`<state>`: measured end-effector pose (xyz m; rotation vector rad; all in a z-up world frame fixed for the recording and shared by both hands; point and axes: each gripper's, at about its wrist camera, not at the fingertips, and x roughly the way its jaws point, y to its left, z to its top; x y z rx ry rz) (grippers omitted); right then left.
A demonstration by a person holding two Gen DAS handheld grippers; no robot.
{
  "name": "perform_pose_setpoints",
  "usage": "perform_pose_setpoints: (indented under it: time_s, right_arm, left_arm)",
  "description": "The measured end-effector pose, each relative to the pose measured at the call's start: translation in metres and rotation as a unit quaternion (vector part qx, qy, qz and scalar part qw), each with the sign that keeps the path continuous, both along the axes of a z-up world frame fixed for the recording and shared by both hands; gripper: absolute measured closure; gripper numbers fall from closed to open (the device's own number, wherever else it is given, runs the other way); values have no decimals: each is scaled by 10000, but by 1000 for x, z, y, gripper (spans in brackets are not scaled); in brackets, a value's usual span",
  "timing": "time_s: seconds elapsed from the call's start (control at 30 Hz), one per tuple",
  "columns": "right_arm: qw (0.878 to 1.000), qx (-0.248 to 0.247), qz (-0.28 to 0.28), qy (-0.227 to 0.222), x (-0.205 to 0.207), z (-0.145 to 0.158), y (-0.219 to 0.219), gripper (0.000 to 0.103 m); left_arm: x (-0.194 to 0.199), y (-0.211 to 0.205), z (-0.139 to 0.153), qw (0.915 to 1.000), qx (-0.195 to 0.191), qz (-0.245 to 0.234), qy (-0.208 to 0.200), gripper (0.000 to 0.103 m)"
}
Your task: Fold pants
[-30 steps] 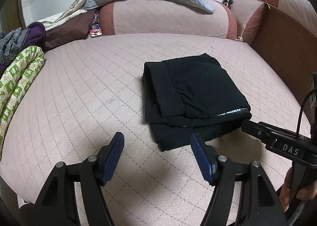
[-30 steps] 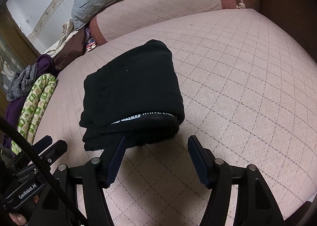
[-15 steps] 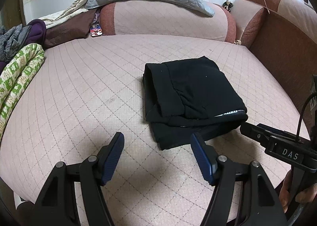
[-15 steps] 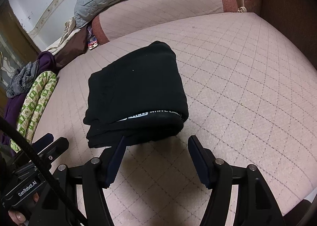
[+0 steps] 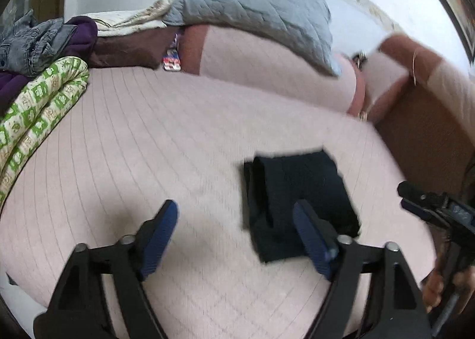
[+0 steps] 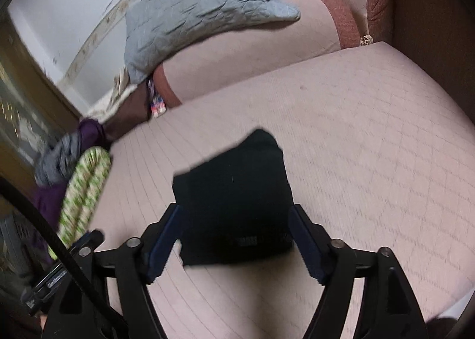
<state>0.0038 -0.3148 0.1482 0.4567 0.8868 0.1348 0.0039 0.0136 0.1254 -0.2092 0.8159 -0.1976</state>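
The black pants (image 5: 299,199) lie folded into a compact bundle on the pink quilted bed; they also show in the right wrist view (image 6: 234,202). My left gripper (image 5: 237,238) is open and empty, raised above the bed, its right finger in front of the bundle's near edge. My right gripper (image 6: 234,244) is open and empty, held above the near end of the bundle; it also shows at the right edge of the left wrist view (image 5: 430,208). Both views are motion-blurred.
A grey quilted pillow (image 5: 252,3) rests on a pink bolster (image 5: 267,68) at the head of the bed. A green patterned blanket (image 5: 35,119) and piled clothes (image 5: 35,42) sit at the left. A brown padded side (image 5: 424,131) borders the right.
Both grippers have pulled back and up from the folded pants, which now look smaller and lower in view. Both stay open and the bundle has not moved.
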Motion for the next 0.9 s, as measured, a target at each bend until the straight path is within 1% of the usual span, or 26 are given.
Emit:
perform_pose_setpoints:
  time_s: [0.03,0.07,0.1,0.17,0.2,0.23,0.27,0.33,0.43,0.5,0.53,0.57,0.6,0.63,0.67,0.7,0.73,0.77,0.8,0.83,0.87,0.9]
  right_arm:
    - [10000,15,48,86,14,0,-2,16]
    - [9998,-19,83,172,24,-2,-3,16]
    - [9994,-123,87,317,39,-11,-7,16]
    - [9983,-201,66,534,55,-28,-10,16]
    - [9976,-141,68,676,64,-41,-13,16]
    - [9969,-47,72,779,70,-52,-16,17]
    - [9964,52,55,849,76,-63,-19,17]
    - [9953,226,42,938,85,-82,-23,17]
    - [9935,396,170,1054,97,-104,-21,18]
    - [9919,527,314,1108,106,-117,-19,18]
    - [9914,591,363,1109,110,-122,-19,18]
    - [9900,738,439,1115,115,-128,-18,18]
    - [9881,901,484,1145,118,-134,-17,18]
    - [9871,1017,503,1131,120,-138,-16,18]
    - [9867,1106,519,1075,121,-140,-16,18]
    - [9868,1136,553,1015,122,-141,-13,18]
    - [9872,1106,569,997,122,-141,-10,21]
    - [9873,1085,615,979,120,-140,-7,28]
    - [9842,1206,724,1072,118,-139,-1,48]
    - [9840,1217,690,1102,116,-137,0,56]
    - [9850,1176,658,1080,113,-132,1,61]
    - [9853,1146,697,1058,110,-126,4,67]
  left_arm:
    - [7,1,3,10000,-45,1,11,17]
    - [16,-1,5,10000,-51,-30,36,16]
    - [26,-6,4,9999,3,-114,89,15]
    - [47,-21,-11,9986,154,-363,357,15]
    - [58,-30,-25,9970,126,-510,569,15]
    - [66,-36,-38,9952,36,-621,759,15]
    - [76,-42,-58,9921,-135,-718,1024,15]
    - [89,-44,-85,9877,-423,-782,1284,15]
    - [109,-47,-121,9801,-785,-868,1602,15]
    - [118,-51,-136,9744,-1020,-1048,1706,15]
    - [122,-54,-140,9729,-1077,-1127,1710,15]
    - [125,-58,-140,9735,-1076,-1188,1632,12]
    - [128,-63,-140,9726,-1111,-1307,1567,4]
    - [131,-68,-141,9696,-1194,-1441,1576,2]
    - [133,-73,-142,9683,-1207,-1495,1595,2]
    - [135,-79,-141,9687,-1122,-1539,1594,2]
    - [134,-87,-138,9689,-1000,-1617,1584,2]
    - [133,-90,-135,9701,-878,-1639,1559,11]
    - [130,-93,-131,9716,-735,-1644,1534,37]
    - [127,-92,-128,9728,-633,-1625,1524,43]
    - [124,-89,-123,9746,-588,-1595,1457,53]
    - [122,-85,-119,9741,-610,-1637,1435,61]
